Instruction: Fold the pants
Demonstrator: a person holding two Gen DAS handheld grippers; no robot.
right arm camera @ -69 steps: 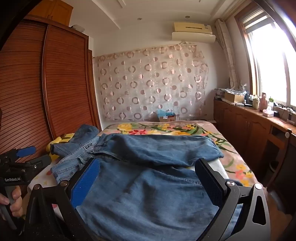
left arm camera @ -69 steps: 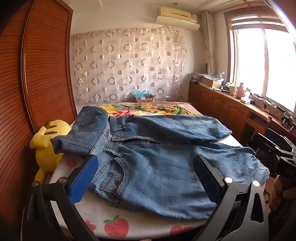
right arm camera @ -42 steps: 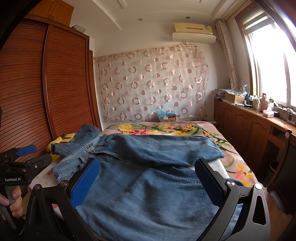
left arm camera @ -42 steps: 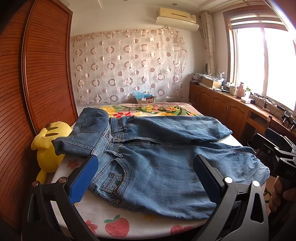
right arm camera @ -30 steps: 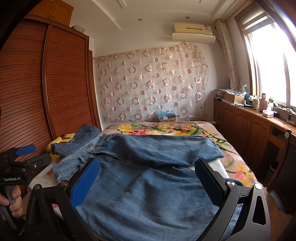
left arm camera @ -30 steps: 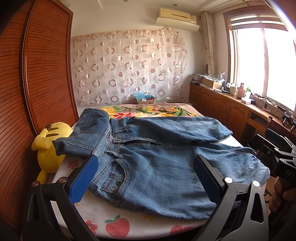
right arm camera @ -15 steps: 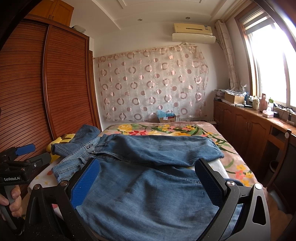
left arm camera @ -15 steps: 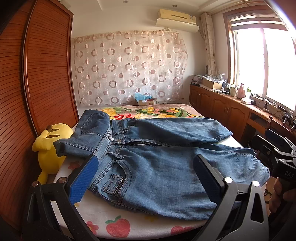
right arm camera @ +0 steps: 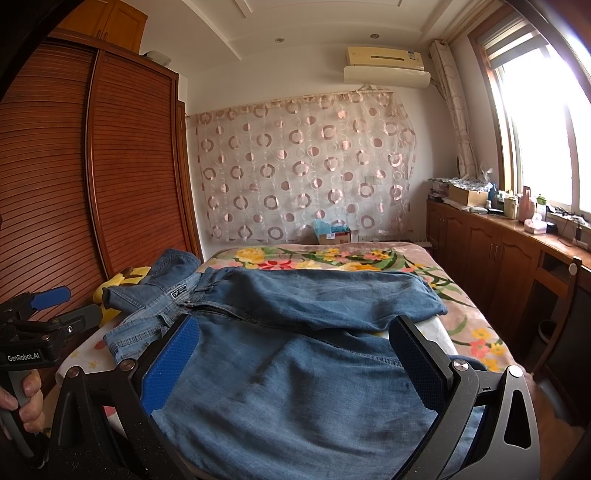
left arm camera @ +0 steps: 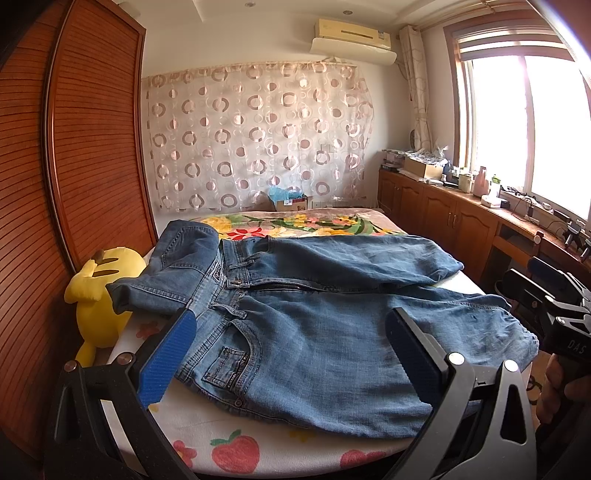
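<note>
The jeans (left arm camera: 314,325) lie spread across the bed (left arm camera: 236,439), waistband toward a yellow plush toy (left arm camera: 99,295). The left gripper (left arm camera: 291,354) hovers wide open over the pocket side; the right gripper (right arm camera: 295,365), equally wide, hangs above the legs.

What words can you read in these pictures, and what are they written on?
"GenRobot.AI": white letters on the black body of the left gripper, seen from the right wrist camera.
"DAS": on the black body of the right gripper, seen from the left wrist camera.
Too small to read: the patch on the jeans, the air conditioner label, and the box by the curtain.
</note>
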